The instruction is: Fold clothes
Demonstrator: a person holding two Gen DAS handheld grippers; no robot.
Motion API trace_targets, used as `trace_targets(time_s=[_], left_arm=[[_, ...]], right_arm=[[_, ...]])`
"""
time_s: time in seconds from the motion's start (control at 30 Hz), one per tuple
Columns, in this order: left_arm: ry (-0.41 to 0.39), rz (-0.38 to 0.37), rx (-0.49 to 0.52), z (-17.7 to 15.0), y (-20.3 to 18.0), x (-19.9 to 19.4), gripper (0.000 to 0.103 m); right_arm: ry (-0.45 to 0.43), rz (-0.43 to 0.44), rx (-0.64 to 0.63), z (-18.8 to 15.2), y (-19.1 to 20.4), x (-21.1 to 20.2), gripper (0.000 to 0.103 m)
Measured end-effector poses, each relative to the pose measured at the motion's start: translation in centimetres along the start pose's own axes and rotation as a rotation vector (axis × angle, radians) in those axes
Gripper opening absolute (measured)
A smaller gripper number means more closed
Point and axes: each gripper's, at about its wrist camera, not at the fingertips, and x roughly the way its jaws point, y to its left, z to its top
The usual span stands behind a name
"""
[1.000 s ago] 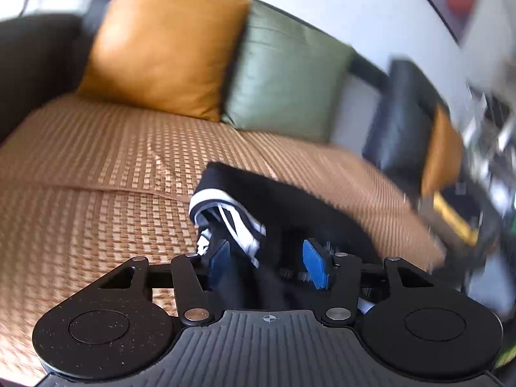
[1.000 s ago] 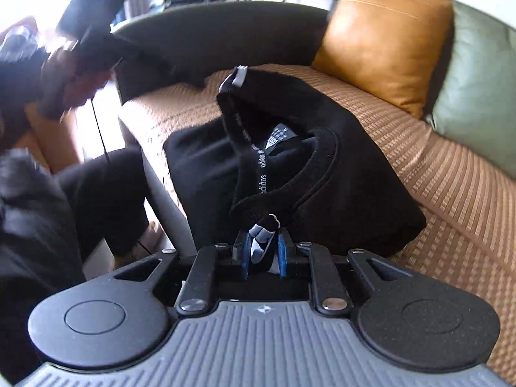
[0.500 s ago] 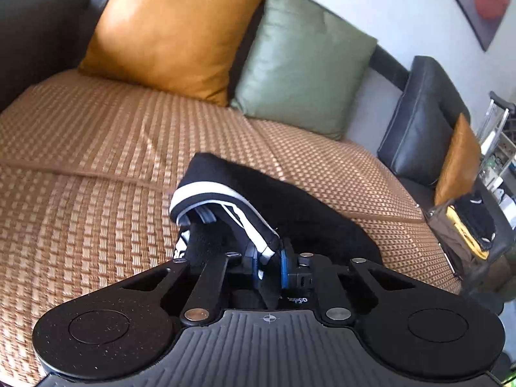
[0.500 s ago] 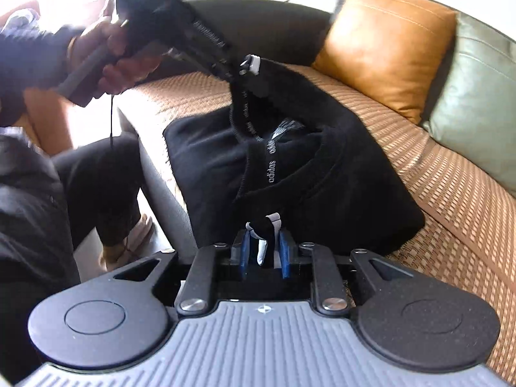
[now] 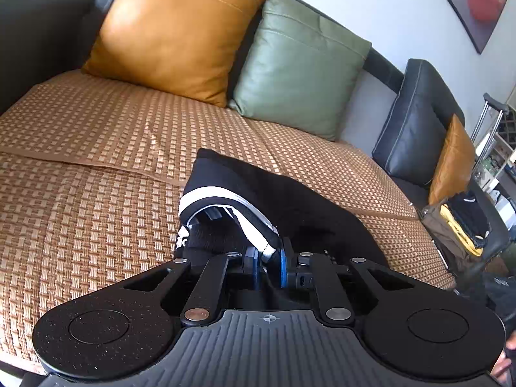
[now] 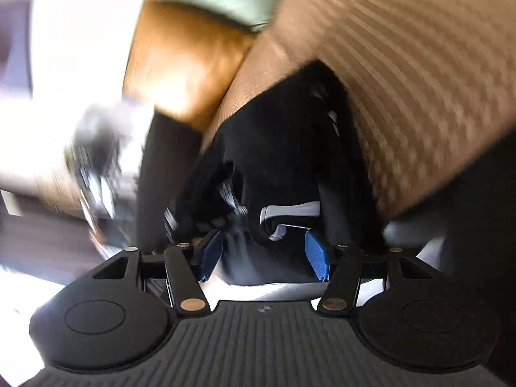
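A black garment with white stripes [image 5: 290,206] lies on the woven brown sofa mat [image 5: 96,161]. My left gripper [image 5: 267,266] is shut on its white-striped edge and lifts that edge a little off the mat. In the blurred right wrist view the same black garment [image 6: 283,161] hangs in front of my right gripper [image 6: 262,251], whose blue pads [image 6: 317,258] stand wide apart. A white-trimmed fold lies loose between them.
An orange cushion [image 5: 174,29] and a green cushion [image 5: 300,61] lean on the sofa back. A dark cushion [image 5: 416,119] and another orange one [image 5: 451,158] sit at the right end. A bag with folded clothes [image 5: 461,225] stands beside the sofa.
My left gripper closed on the striped edge and holds it. My right gripper opened, let go of the garment, and swung fast, which blurs its view.
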Motion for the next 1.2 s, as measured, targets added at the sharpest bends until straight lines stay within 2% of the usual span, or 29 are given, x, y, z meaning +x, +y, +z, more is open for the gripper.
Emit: trace_targets(time_s=[0.1,0.2,0.23,0.27,0.37,0.53,0.67,0.77,0.83,1.0,1.2], left_arm=[[-0.001,-0.003,-0.001,-0.1,-0.1,-0.2,0.008],[-0.004,-0.013,-0.011,0.1,-0.3,-0.2,0.008],[-0.01,-0.021,-0.019,0.3,-0.4,-0.5,0.008],[-0.018,-0.03,-0.027,0.5,-0.4,-0.8,0.008],[-0.018,-0.051,0.0,0.1,-0.9,-2.5,0.008],[0.061,-0.043,0.046,-2.5,-0.4,-2.8,0.008],[0.126,0.02,0.086,-5.8,0.5,-1.2,0.007],[0.148,0.026,0.081,-7.1,1.5,-0.2,0.007],[0.134,0.025,0.068,-7.4,1.8,-0.2,0.007],[0.094,0.032,0.071,-7.7,1.9,0.5,0.007],[0.028,0.049,0.063,-6.3,1.8,3.0,0.009]], right_arm=[[-0.053,0.043,0.186,0.4,-1.8,0.7,0.063],[-0.095,0.043,0.202,0.8,-1.8,1.9,0.062],[-0.103,0.038,0.198,1.0,-1.6,2.2,0.052],[-0.104,0.053,0.185,0.9,-1.3,2.1,0.011],[-0.113,0.08,0.08,0.6,0.3,1.2,0.011],[-0.075,-0.033,0.003,0.2,-0.7,1.6,0.011],[-0.045,-0.124,-0.058,-0.1,-1.6,1.9,0.011],[-0.022,-0.191,-0.104,-0.4,-2.2,2.2,0.011],[-0.008,-0.229,-0.132,-0.5,-2.5,2.4,0.011],[0.003,-0.233,-0.149,0.3,-2.2,3.6,0.013],[-0.058,-0.234,-0.187,1.7,-1.4,6.1,0.013]])
